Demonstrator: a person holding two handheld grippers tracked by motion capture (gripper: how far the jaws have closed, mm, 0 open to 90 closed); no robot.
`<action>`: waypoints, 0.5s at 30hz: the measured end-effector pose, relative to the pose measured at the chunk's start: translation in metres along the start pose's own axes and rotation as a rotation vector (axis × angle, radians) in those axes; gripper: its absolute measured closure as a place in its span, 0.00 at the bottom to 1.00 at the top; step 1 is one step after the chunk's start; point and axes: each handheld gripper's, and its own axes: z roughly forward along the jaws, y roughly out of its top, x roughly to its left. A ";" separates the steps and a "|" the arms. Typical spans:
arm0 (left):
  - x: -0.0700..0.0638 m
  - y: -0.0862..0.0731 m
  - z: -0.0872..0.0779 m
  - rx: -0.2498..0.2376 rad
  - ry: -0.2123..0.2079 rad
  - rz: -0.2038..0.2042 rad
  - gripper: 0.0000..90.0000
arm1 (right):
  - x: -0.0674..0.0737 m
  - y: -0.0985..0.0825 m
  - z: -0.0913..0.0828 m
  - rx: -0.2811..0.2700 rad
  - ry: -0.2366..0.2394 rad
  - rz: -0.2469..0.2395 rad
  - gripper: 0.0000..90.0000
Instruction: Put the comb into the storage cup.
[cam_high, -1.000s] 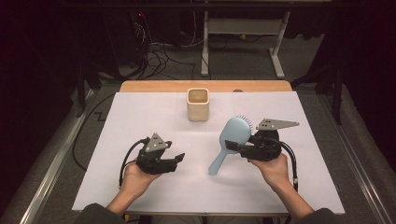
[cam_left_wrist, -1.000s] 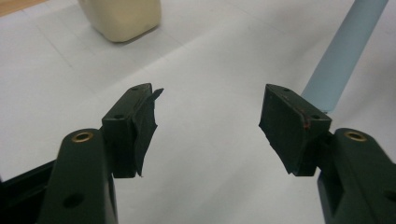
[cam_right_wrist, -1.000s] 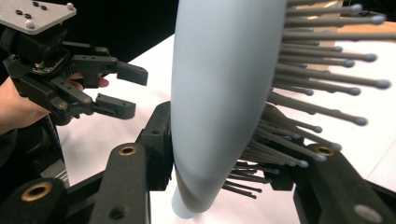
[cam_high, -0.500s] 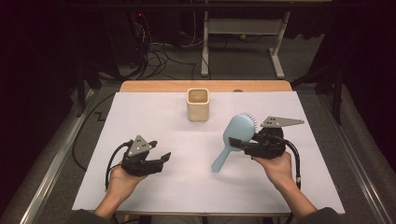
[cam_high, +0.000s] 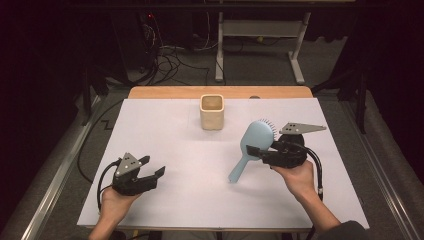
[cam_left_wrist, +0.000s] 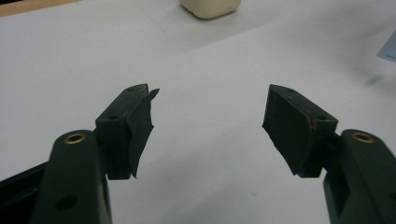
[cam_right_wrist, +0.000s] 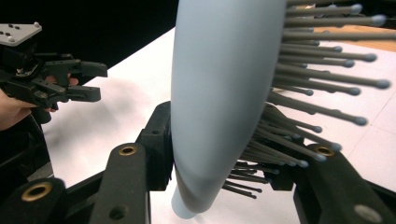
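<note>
Beyond the hairbrush (cam_high: 257, 142), a beige cup (cam_high: 212, 111) stands well apart.

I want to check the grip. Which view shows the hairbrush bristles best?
The right gripper view: the light blue hairbrush is close up, its bristles sharp, clamped in the right gripper. The high view shows the whole brush small, bristles barely visible. The left gripper view catches a pale blue sliver at its right edge.

A: In the right gripper view the hairbrush (cam_right_wrist: 224, 93) is cut off at the top edge, and its handle end drops out of frame.

B: The cup (cam_left_wrist: 210, 6) in the left gripper view is clipped too. From above, its inside (cam_high: 212, 103) is too dim to read.
</note>
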 end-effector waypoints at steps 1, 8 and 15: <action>0.001 -0.002 0.000 -0.005 0.002 -0.006 0.37 | 0.000 0.001 0.000 0.004 -0.003 -0.001 0.60; 0.007 -0.016 0.000 -0.014 0.017 -0.036 0.36 | -0.004 0.006 -0.002 0.004 -0.013 0.002 0.60; 0.010 -0.025 0.000 -0.038 0.026 -0.055 0.36 | -0.006 0.011 0.000 0.014 -0.028 0.006 0.60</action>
